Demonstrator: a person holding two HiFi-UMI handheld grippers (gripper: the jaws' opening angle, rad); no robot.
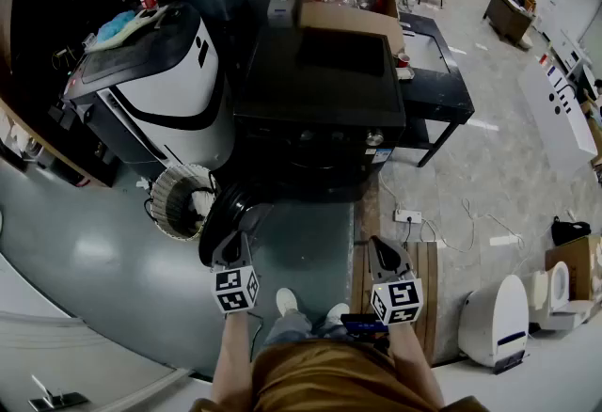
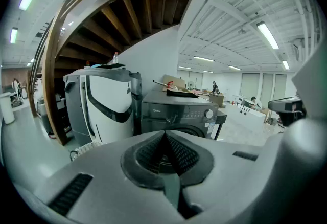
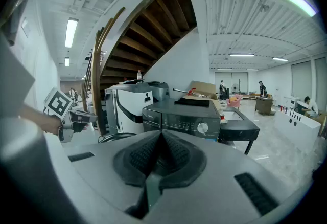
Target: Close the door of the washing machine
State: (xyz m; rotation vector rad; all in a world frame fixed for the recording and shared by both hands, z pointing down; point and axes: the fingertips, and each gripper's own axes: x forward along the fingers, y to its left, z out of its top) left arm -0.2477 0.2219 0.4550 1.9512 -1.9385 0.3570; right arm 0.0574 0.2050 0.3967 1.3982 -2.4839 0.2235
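Washer (image 1: 320,90), dark grey, Midea logo (image 2: 156,111) on its front panel, stands at the floor's wall edge. Door (image 1: 226,213) hangs open to its left. Left gripper (image 1: 235,245) is fully closed and empty, near the door's rim. Right gripper (image 1: 384,250) is closed and empty too.

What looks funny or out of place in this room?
The washer has its round door hanging wide open. The door is swung out to one side instead of sitting shut against the front. Nothing looks spilled or broken.
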